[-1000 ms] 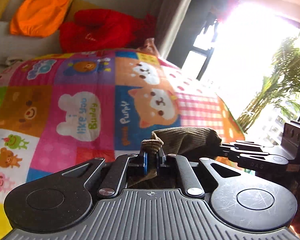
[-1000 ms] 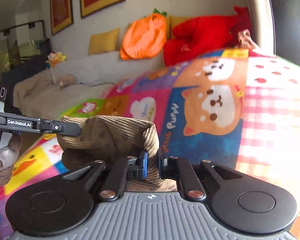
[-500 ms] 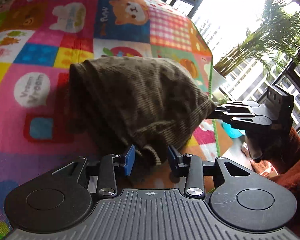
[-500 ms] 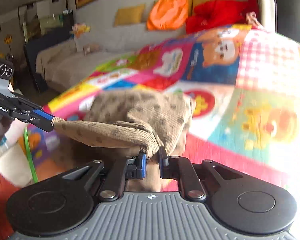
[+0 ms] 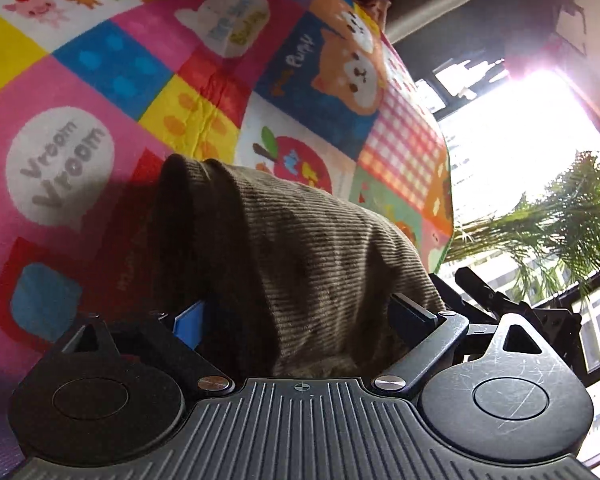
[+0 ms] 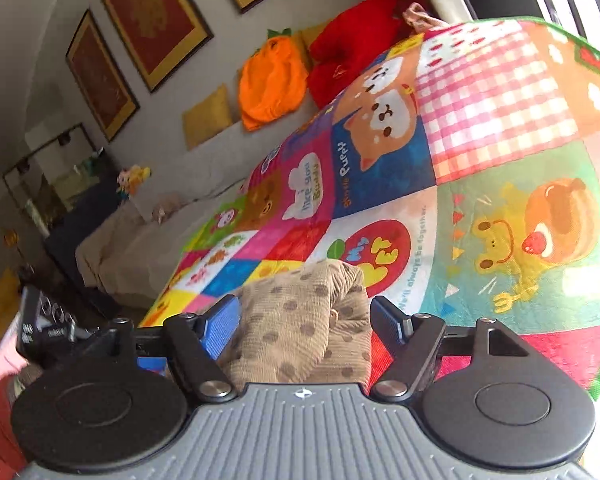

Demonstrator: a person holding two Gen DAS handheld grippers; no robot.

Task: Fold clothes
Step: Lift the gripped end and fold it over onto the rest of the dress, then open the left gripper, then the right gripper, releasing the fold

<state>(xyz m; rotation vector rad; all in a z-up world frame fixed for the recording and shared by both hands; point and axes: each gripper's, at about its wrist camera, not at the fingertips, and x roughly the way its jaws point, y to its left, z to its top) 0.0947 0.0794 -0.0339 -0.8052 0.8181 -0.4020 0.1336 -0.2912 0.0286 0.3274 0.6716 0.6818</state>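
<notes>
Nearest to me, my left gripper (image 5: 300,316) stands with its jaws spread wide, the brown corduroy garment (image 5: 300,256) lying loose between the blue pads and pinched by neither. My right gripper (image 6: 304,324) is the same — jaws wide apart, the polka-dotted cloth bunched in the gap and not held. A second ago both pairs of jaws were clamped on the garment's edge and carried it stretched in the air between them; half a second ago the left had begun to let go while the right still pinched. Now both have released, so the garment has been laid down on the patchwork play mat (image 5: 100,80) at its near edge.

I read that as one fold just completed: the cloth sits as a doubled heap rather than a flat sheet. In the left view it humps up just past the pads, its far end falling short of the apple patch (image 5: 292,160); in the right view it stops short of the same red patch. Whether the edges line up I cannot tell from so close. I judge the next move needs me to back both grippers off without dragging the cloth, then look again for another fold or a smoothing pass.

Farther off the mat runs past the puppy patch (image 6: 380,120) to the orange cushion (image 6: 272,84) and the red plush (image 6: 360,36) against the far wall.
</notes>
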